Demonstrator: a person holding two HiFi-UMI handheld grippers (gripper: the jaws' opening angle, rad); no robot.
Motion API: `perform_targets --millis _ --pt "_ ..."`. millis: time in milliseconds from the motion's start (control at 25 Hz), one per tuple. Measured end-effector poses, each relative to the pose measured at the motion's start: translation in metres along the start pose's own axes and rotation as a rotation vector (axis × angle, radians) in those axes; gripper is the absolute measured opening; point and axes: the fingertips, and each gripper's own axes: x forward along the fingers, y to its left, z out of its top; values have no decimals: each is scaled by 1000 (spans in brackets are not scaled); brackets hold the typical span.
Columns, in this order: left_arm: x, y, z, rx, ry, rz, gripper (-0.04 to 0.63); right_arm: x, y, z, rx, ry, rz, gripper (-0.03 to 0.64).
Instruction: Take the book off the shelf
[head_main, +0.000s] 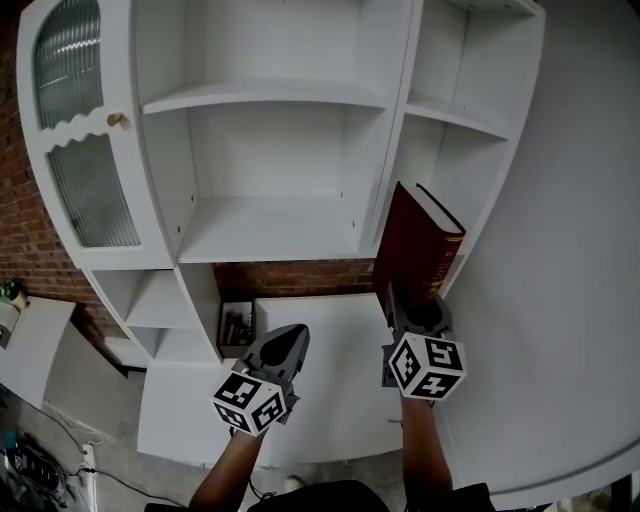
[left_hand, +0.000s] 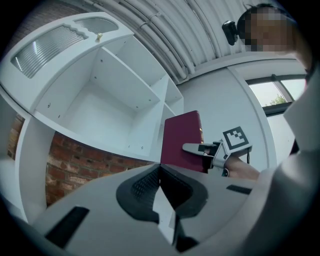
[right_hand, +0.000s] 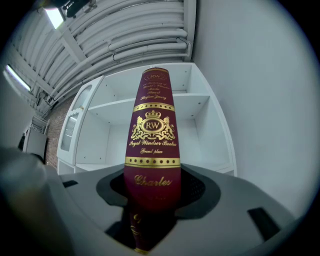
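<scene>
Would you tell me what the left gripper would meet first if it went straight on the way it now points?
Most likely the brick wall in the gap under the white shelf unit; the left gripper aims there, though depth is unclear.

Book (head_main: 416, 240) in right hand-held gripper (head_main: 412, 302), before shelf (head_main: 270, 228); left hand-held gripper (head_main: 288, 336) alongside
</scene>
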Motion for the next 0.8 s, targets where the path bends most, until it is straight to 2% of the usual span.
perform_targets --millis 400,800 --pt "18 -23 3 0 -6 -12 17 -13 -6 -9 7 28 47 239" --pt "19 -60 2 -6 -16 34 15 -43 -20 -24 19 82 119 239"
